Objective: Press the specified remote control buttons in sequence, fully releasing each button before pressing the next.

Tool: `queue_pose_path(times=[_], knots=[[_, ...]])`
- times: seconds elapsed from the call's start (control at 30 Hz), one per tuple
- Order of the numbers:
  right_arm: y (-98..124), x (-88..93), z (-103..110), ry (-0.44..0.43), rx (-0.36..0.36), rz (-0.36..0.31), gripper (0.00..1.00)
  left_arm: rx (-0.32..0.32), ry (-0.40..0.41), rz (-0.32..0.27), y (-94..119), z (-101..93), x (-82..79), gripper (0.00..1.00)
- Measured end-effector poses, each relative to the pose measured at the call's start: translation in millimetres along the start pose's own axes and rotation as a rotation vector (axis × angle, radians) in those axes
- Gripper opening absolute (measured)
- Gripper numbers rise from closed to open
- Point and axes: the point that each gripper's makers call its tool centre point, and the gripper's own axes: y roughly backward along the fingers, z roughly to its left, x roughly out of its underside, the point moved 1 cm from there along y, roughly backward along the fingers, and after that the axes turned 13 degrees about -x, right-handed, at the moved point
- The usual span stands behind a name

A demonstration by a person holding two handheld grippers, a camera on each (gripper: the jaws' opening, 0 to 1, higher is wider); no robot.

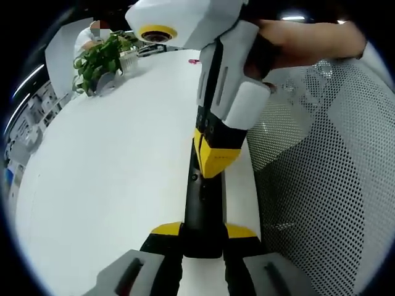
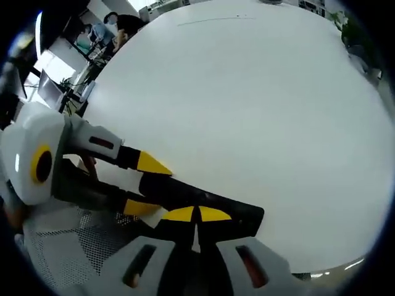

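Note:
A long black remote control (image 1: 199, 191) lies along the right edge of the white table (image 1: 111, 160). My left gripper (image 1: 203, 231) is shut on its near end, one yellow-tipped jaw on each side. My right gripper (image 1: 213, 157) comes down from above with its yellow tips together, resting on the remote's top face. In the right gripper view, my right gripper (image 2: 197, 214) is shut, with its tips on the remote (image 2: 237, 213). There the left gripper (image 2: 147, 185) reaches in from the left and clamps the remote's far end. The buttons are hidden.
A potted green plant (image 1: 99, 58) stands at the far left of the table. A white mesh chair (image 1: 327, 172) sits just off the table's right edge, next to the remote. A hand (image 1: 308, 40) holds the right gripper. People sit beyond the table (image 2: 105, 28).

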Motion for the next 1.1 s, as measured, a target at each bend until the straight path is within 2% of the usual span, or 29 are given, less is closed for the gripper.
queue_pose_path(times=[0.13,0.6,0.7,0.77,1.1], knots=[[0,6.6,2,-0.022,-0.009,0.027,0.0,0.0,-0.001,0.0,0,0.0,0.0,0.24],[-2,9.4,3,-0.069,-0.043,0.029,0.0,0.0,0.004,0.002,0,-0.1,-0.2,0.24],[-5,11.2,10,-0.08,-0.073,0.043,0.0,0.0,0.004,0.001,0,-0.1,-0.2,0.24],[-6,12.0,8,-0.047,-0.044,0.054,0.0,0.0,0.005,0.0,0,-0.1,-0.2,0.24],[-2,9.7,5,-0.057,-0.039,0.036,0.0,0.001,0.004,0.0,-1,0.3,-0.1,0.24]])
